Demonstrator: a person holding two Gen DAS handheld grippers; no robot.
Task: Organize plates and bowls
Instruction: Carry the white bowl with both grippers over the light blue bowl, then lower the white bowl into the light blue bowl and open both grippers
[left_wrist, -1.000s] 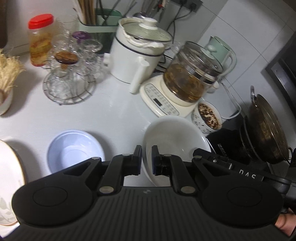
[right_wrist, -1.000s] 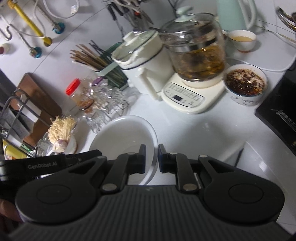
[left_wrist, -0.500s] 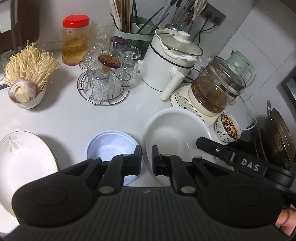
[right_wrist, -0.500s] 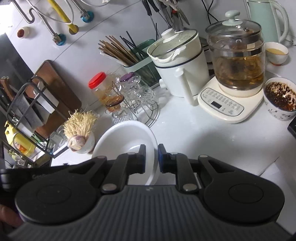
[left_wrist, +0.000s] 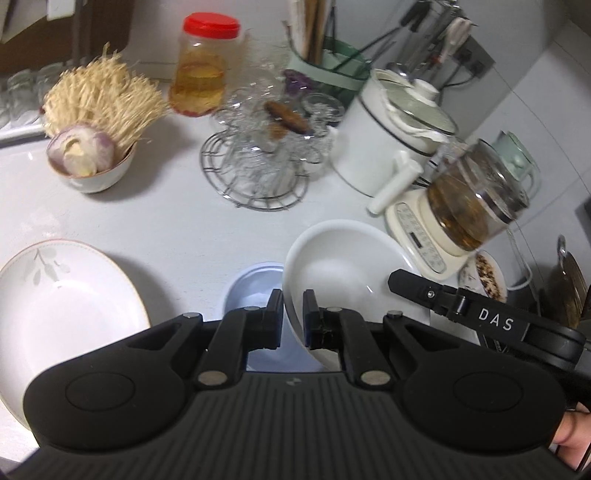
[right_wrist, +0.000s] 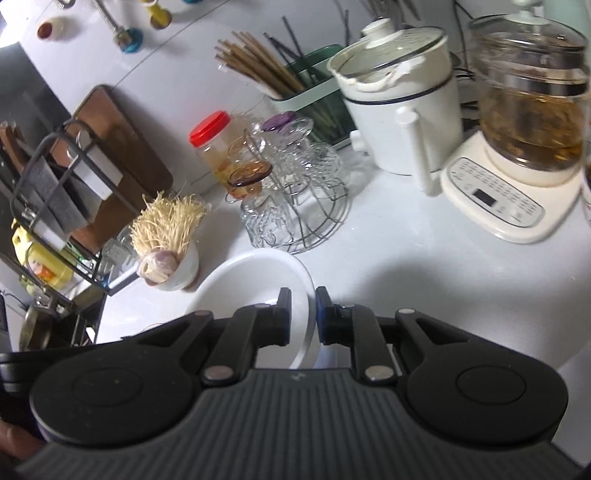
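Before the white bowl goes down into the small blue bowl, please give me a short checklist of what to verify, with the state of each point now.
1. Left tongs shut on the rim of the white bowl: ok.
2. Right tongs shut on the opposite rim of the same bowl: ok.
3. White bowl lifted free of the counter: ok; it hangs tilted between the tongs.
4. Blue bowl empty: cannot tell; the white bowl and the tongs hide half of it.
5. White bowl centred over the blue bowl: not ok; it covers only one side.
6. Flowered plate apart from the blue bowl: ok.
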